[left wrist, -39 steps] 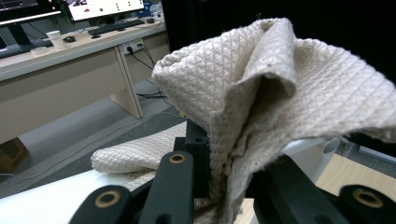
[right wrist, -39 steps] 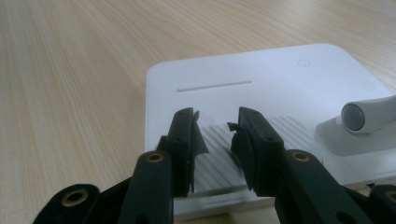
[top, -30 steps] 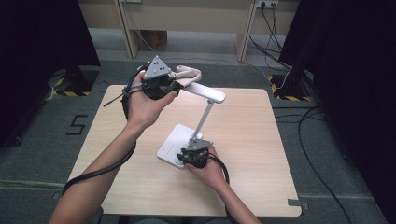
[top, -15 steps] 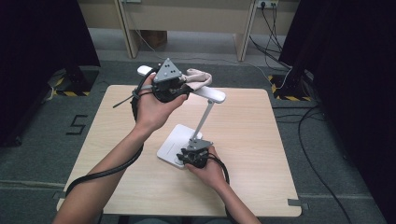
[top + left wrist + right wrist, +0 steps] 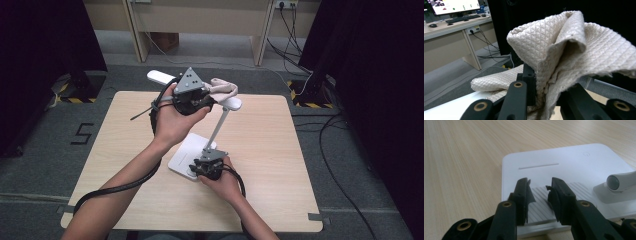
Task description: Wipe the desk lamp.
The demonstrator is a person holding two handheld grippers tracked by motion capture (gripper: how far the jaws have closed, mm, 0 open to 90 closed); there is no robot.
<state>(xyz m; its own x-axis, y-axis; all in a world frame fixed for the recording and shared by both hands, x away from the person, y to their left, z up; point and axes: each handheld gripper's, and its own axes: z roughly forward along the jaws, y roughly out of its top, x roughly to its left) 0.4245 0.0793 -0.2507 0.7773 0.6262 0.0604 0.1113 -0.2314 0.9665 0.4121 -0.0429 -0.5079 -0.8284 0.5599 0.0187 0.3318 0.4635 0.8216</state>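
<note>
- High view: wooden table (image 5: 280, 165) with a white desk lamp (image 5: 220, 125) on it; its flat base (image 5: 182, 157) lies near the middle, and a thin stem rises to a long head.
- Lamp looks light and rigid, likely top-heavy; steadying it at the base seems wise.
- Right gripper (image 5: 206, 167) rests on the base, jaws partly apart, with nothing between them.
- Beige quilted cloth (image 5: 564, 50), soft and limp, is bunched against the lamp head; it is best pinched at a fold.
- Left gripper (image 5: 192, 97), raised beside the head, is clamped on the cloth's gathered folds.
</note>
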